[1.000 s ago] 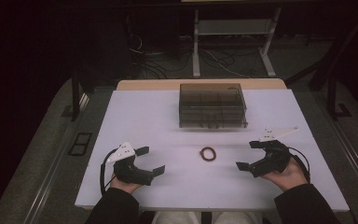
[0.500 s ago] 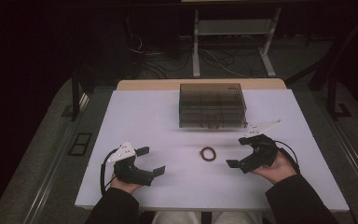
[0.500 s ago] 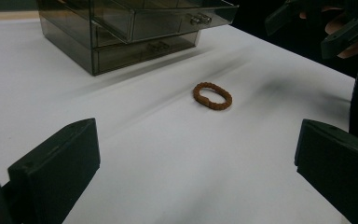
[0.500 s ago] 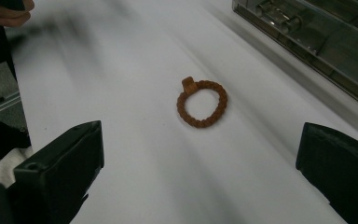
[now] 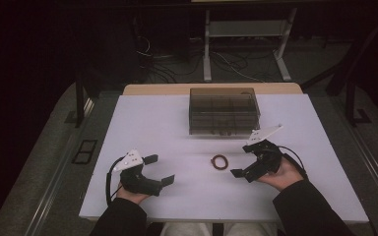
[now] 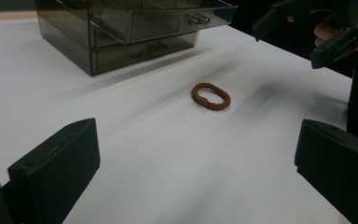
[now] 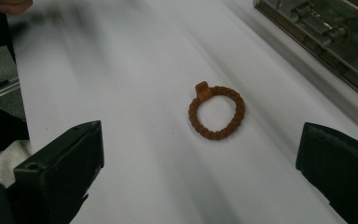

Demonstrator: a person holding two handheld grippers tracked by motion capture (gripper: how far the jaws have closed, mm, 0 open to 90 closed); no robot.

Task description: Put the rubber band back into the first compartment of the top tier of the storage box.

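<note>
Step judged: approach to pick. Braided brown bracelet (image 5: pixel 220 162) flat on white table (image 5: pixel 147 123), near drawer box (image 5: pixel 224 111). Right gripper (image 5: pixel 246 161) jaws spread, just beside, not touching. Left gripper (image 5: pixel 159 169) spread, idle. Next: straddle band, close.

We see a smoky clear drawer box (image 5: pixel 224 111) standing at the far middle of the white surface (image 5: pixel 152 123). Beyond the surface, cables (image 5: pixel 226 61) lie on the dark floor by a grey stand (image 5: pixel 246 29).

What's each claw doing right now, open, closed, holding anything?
Left claw: open, holding nothing.
Right claw: open, holding nothing, pointed at the brown bracelet on the table.
</note>
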